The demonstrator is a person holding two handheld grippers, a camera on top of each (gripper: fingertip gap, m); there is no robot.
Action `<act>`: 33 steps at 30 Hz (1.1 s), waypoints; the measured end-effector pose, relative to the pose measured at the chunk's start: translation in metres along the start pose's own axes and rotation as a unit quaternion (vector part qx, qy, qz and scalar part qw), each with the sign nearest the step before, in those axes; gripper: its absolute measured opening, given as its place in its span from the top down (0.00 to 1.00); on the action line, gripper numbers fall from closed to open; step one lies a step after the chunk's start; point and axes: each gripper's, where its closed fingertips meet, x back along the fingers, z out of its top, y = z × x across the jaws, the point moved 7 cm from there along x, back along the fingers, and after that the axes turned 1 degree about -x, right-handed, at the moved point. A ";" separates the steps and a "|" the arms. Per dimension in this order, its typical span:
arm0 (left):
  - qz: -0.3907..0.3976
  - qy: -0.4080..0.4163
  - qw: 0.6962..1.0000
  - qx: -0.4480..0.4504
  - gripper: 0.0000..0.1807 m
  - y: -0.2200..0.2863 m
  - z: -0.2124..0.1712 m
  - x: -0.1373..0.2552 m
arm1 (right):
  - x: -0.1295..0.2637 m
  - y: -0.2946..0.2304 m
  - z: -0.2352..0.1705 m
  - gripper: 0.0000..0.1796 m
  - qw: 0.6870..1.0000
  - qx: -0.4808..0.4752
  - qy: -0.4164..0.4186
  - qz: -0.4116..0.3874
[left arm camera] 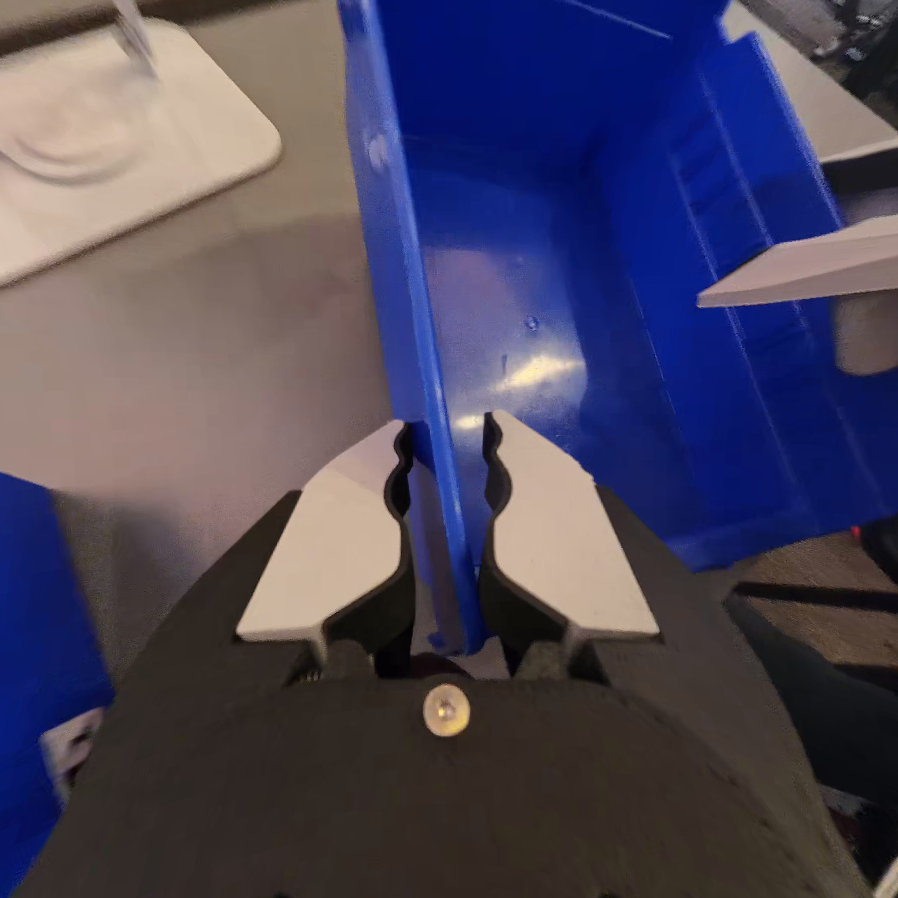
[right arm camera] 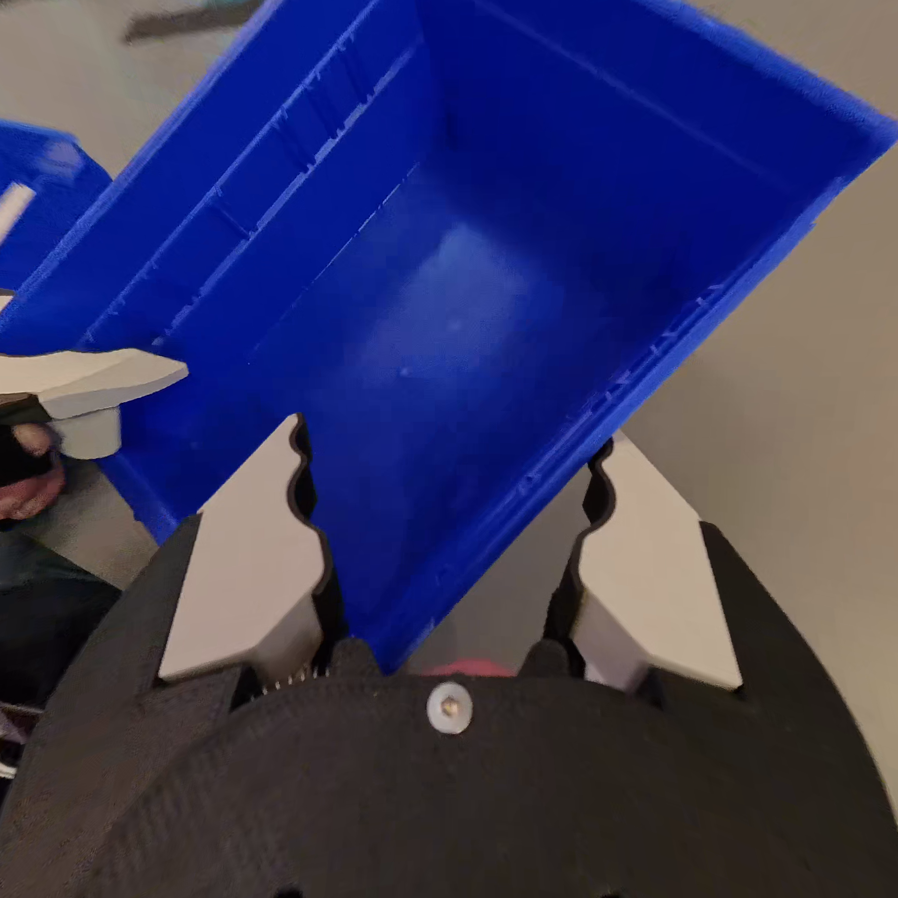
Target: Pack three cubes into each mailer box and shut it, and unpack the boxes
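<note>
A blue plastic bin (left arm camera: 510, 243) is empty and tilted over the grey table (left arm camera: 194, 364). My left gripper (left arm camera: 444, 423) straddles the bin's left side wall, one finger outside and one inside, closed on the wall. My right gripper (right arm camera: 452, 432) is open wide around the bin's (right arm camera: 461, 316) near right corner, its left finger inside and its right finger against the outer wall. The right gripper's finger (left arm camera: 802, 272) shows over the far wall in the left wrist view. The left gripper's fingers (right arm camera: 112, 379) show on the opposite wall in the right wrist view. No cubes or mailer boxes are in view.
A second blue bin (left arm camera: 29, 631) stands at the near left and also shows in the right wrist view (right arm camera: 34, 194). A white rounded base plate (left arm camera: 121, 146) lies at the far left. A person's hand (right arm camera: 24, 466) holds the left gripper. The floor shows beyond the table edge (left arm camera: 826, 573).
</note>
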 end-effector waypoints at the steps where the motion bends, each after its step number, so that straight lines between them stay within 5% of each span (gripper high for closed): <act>1: -0.015 -0.008 1.000 0.007 0.83 0.002 -0.005 -0.004 | -0.003 0.002 -0.002 0.38 1.000 0.011 -0.016 -0.010; 5: -0.090 -0.052 0.994 0.029 0.69 0.013 -0.021 -0.016 | -0.008 0.013 0.002 0.47 0.994 0.068 -0.055 -0.068; 9: -0.168 -0.075 0.981 0.056 0.61 0.015 -0.021 -0.005 | -0.008 0.025 0.007 0.66 0.985 0.108 -0.086 -0.098; 13: -0.185 -0.027 0.981 0.058 0.62 0.010 -0.004 0.041 | -0.010 0.028 0.011 0.70 0.982 0.120 -0.101 -0.107; 19: 0.029 0.019 0.999 -0.014 0.58 -0.072 0.002 0.135 | -0.013 0.030 0.014 0.81 0.978 0.139 -0.107 -0.114; 25: 0.240 -0.090 0.965 0.054 0.52 -0.209 -0.072 0.205 | -0.010 0.040 0.016 0.91 0.976 0.152 -0.118 -0.099; 33: 0.198 -0.150 0.955 0.160 0.63 -0.256 -0.144 0.211 | -0.009 0.046 0.017 0.92 0.973 0.160 -0.127 -0.106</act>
